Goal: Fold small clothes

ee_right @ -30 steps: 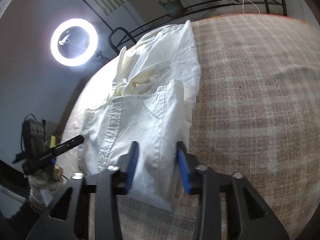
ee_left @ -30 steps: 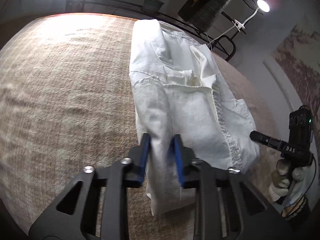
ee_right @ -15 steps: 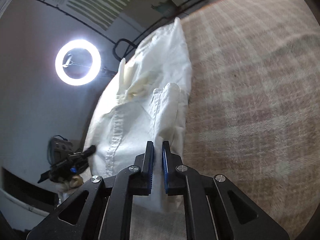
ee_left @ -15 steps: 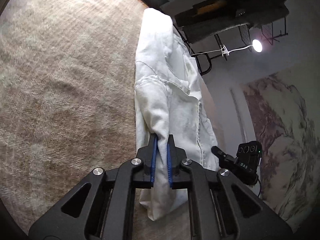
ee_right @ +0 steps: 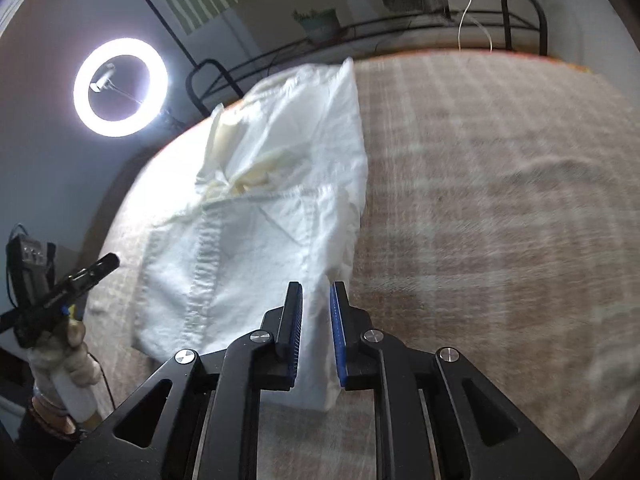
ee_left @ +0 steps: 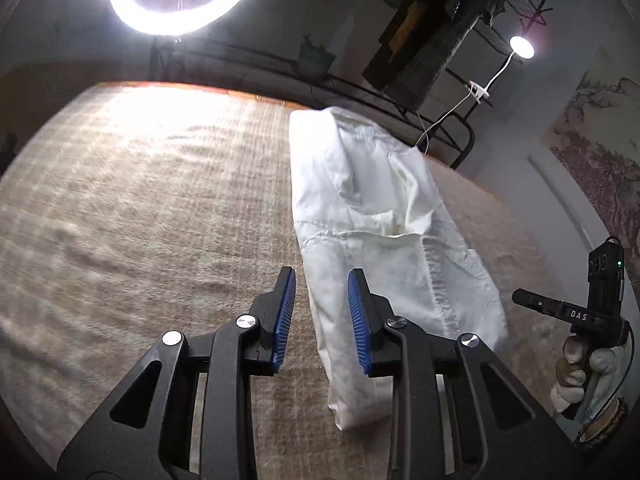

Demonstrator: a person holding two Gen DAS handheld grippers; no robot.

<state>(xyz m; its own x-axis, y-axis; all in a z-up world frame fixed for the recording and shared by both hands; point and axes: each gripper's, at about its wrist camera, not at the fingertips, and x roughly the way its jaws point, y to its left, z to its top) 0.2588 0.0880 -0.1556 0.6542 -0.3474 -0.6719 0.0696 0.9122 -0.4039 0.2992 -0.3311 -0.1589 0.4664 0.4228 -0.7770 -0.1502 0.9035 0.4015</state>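
A white button-up shirt (ee_left: 384, 240) lies on the beige checked blanket (ee_left: 140, 220), its sides folded in to a long narrow strip, collar at the far end. It also shows in the right wrist view (ee_right: 272, 232). My left gripper (ee_left: 322, 318) is open over the near left edge of the shirt, with the cloth edge between the blue pads (ee_left: 285, 312). My right gripper (ee_right: 316, 330) is open, narrower, over the near right corner of the shirt, with cloth between its pads (ee_right: 295, 328). Each gripper also shows in the other's view, held in a gloved hand.
A lit ring light (ee_right: 120, 87) stands beyond the far left of the blanket (ee_right: 500, 220). A black metal rail (ee_left: 400, 100) with a potted plant (ee_right: 320, 24) runs along the far edge. A small clip lamp (ee_left: 521, 47) shines at the far right.
Both grippers were open a second ago, shut on the shirt's near edge half a second ago, and have now opened again and let go. The shirt has dropped flat.
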